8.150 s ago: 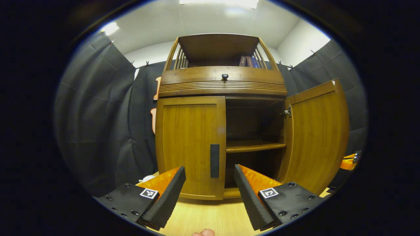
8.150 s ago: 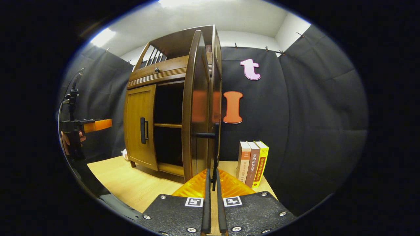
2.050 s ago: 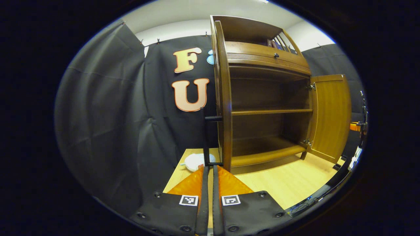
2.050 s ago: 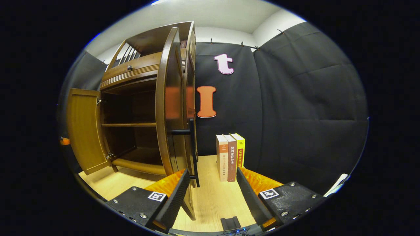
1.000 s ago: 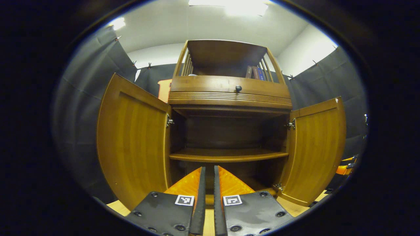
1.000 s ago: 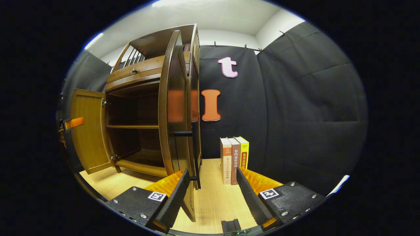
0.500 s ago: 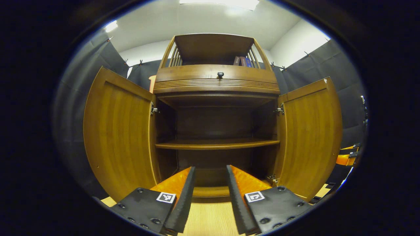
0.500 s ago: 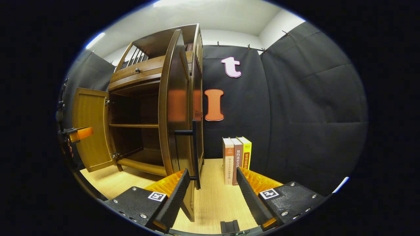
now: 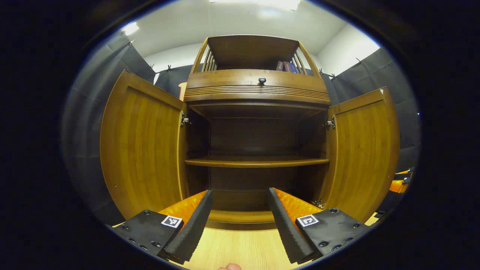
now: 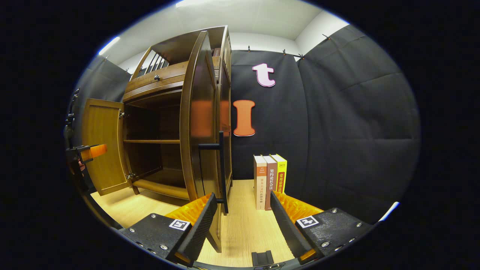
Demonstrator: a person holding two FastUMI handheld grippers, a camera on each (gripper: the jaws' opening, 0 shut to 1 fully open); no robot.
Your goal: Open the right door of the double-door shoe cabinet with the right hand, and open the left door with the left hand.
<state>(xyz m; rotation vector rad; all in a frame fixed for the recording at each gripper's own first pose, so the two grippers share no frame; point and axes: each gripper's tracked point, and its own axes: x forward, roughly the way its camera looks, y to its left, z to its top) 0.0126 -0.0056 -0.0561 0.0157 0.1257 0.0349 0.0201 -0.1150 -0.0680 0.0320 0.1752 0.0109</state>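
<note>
Progress: both doors of the shoe cabinet (image 9: 257, 90) stand swung out from the opening, so the task reads as done; judged from these frames, nothing is left but to draw the tools away.
Left door (image 9: 140, 148): in the left gripper view it hangs on its hinges at the cabinet's left side, inner face turned toward the camera, opened wide.
Right door (image 9: 363, 153): hinged at the cabinet's right side, likewise opened wide; in the right gripper view it is seen nearly edge-on, its bar handle (image 10: 221, 168) standing out toward the books (image 10: 269, 182).
Interior: one shelf (image 9: 257, 162) crosses the open compartment, with nothing seen on it.
Orientation: the cabinet stands upright on the wooden tabletop (image 9: 240, 249) and its open front faces the left gripper's camera; each door's long axis is vertical, and so is the handle's.
Left gripper (image 9: 240, 221): fingers spread well apart, holding nothing, in front of the open compartment and apart from the cabinet.
Right gripper (image 10: 242, 225): fingers spread well apart, gripping nothing; the right door's lower edge and the foot of its handle lie just beside the left-hand finger (contact cannot be told).
Surroundings: the books stand upright on the tabletop, beside the right door.
</note>
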